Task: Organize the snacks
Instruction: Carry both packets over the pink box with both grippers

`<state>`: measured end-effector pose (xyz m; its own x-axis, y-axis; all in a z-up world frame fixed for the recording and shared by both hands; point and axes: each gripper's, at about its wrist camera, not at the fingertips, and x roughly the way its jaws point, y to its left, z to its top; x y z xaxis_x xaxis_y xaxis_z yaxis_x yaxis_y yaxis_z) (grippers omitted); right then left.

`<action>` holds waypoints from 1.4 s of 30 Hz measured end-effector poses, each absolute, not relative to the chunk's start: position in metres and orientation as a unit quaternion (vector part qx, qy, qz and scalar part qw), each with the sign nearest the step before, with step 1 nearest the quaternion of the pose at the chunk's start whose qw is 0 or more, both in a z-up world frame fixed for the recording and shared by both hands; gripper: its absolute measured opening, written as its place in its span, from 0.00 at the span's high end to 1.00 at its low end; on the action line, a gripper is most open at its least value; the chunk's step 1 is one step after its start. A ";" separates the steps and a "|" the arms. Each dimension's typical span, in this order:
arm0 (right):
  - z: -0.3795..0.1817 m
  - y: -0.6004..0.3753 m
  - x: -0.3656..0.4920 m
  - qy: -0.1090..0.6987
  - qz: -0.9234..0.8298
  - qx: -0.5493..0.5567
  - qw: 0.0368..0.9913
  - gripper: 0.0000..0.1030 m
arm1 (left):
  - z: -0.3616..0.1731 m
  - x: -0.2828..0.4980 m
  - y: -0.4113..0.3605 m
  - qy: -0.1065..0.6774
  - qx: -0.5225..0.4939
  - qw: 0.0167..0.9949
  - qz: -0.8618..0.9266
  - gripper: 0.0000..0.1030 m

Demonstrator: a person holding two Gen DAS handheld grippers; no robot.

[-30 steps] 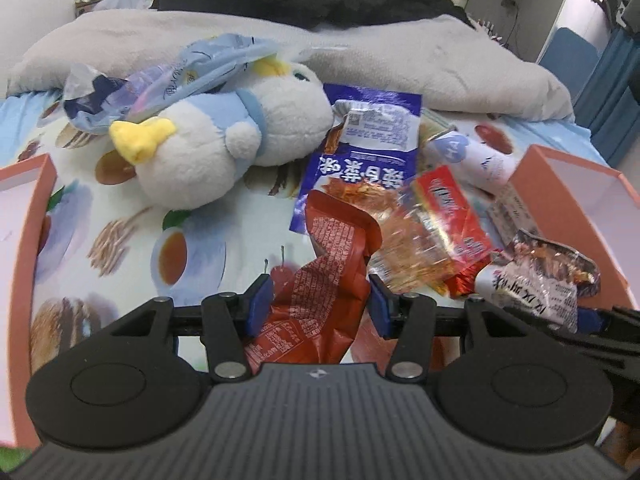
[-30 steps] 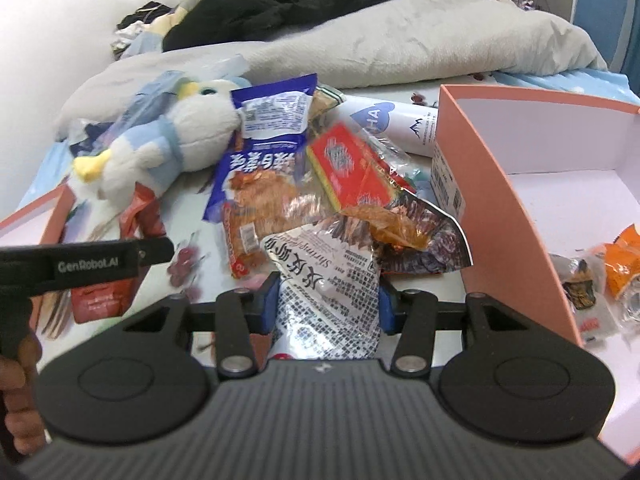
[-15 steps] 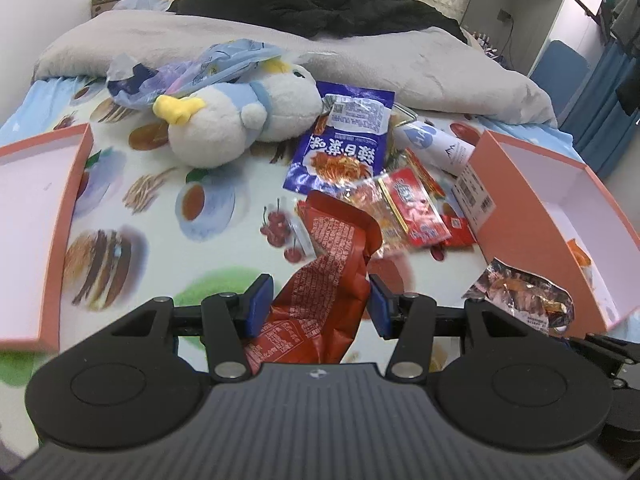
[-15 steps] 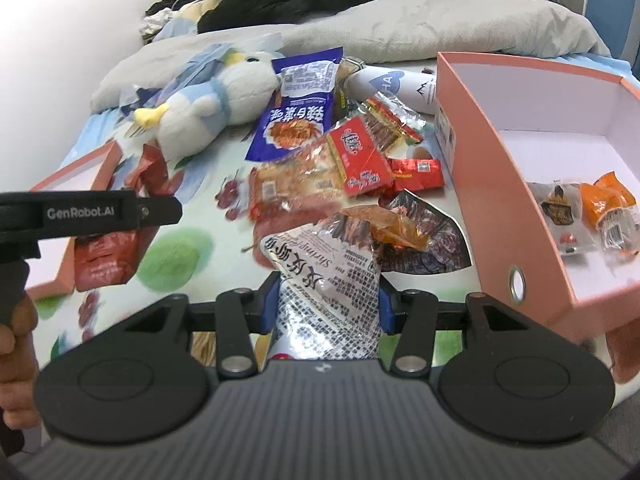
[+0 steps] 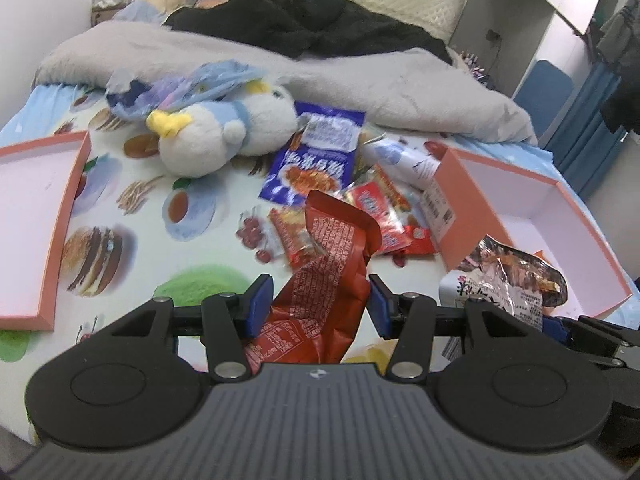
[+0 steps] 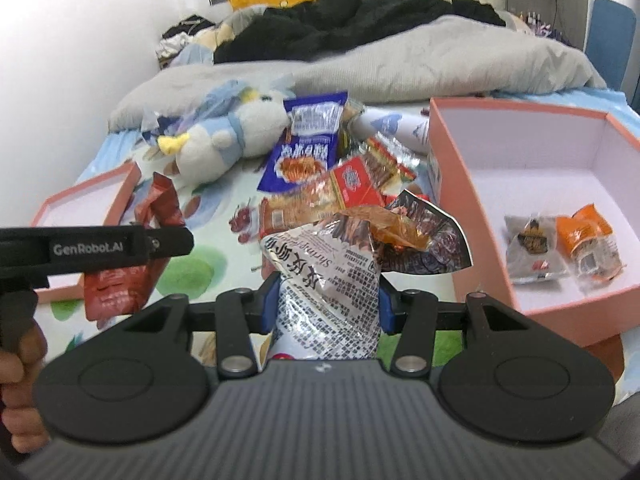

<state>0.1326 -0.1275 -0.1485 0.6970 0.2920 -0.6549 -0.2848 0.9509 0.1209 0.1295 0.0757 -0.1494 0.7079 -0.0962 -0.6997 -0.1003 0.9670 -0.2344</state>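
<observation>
Snacks are the business here: two are in hand and the rest lie in a heap on the bed. Nearest in the left wrist view, the left claw (image 5: 316, 304) holds a crumpled red packet (image 5: 324, 276) about half-wide, pads against its sides, clear of the printed sheet (image 5: 120, 216). In the right wrist view the right claw (image 6: 326, 300) is closed the same way on a silver shrimp-snack bag (image 6: 332, 276), whose torn top flops towards the pink box (image 6: 560, 320) just to its right.

To do this step well, I judge each packet should be carried over the box's near wall before the pads let go, high enough that the floppy tops do not catch the rim. The two claws should go in one after the other, since they ride close together, and the grip should stay light: these packets crush easily.

Beyond the claws lies the loose pile: a flat red packet (image 6: 352, 184), a blue noodle packet (image 5: 316, 164), a white bottle (image 5: 400, 158), then a plush bird (image 5: 224, 140) and a grey blanket (image 5: 360, 80).

Only the right wrist view shows the box floor, with a grey packet (image 6: 532, 244) and an orange packet (image 6: 588, 240) lying on it, and the person's hand (image 6: 20, 392) on the left handle. Only the left wrist view shows the pink lid (image 5: 64, 216) broadly; it appears empty.
</observation>
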 end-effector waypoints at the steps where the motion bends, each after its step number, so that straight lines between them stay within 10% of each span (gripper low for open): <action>1: -0.144 -0.130 0.133 0.351 0.156 0.005 0.923 0.51 | -0.145 0.131 0.073 0.379 -0.130 0.916 -0.003 0.45; 27: -0.036 -0.227 0.170 0.235 0.100 0.020 0.967 0.50 | -0.015 0.203 -0.029 0.278 -0.093 0.950 -0.108 0.45; 42: -0.048 -0.295 0.200 0.245 0.042 0.040 0.968 0.49 | -0.026 0.256 -0.113 0.314 -0.077 0.932 -0.164 0.45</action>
<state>0.2002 -0.2953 -0.0485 0.8761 0.1012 -0.4714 -0.0615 0.9932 0.0988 0.2563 -0.1128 -0.0264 0.7492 -0.3541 -0.5597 0.2580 0.9344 -0.2458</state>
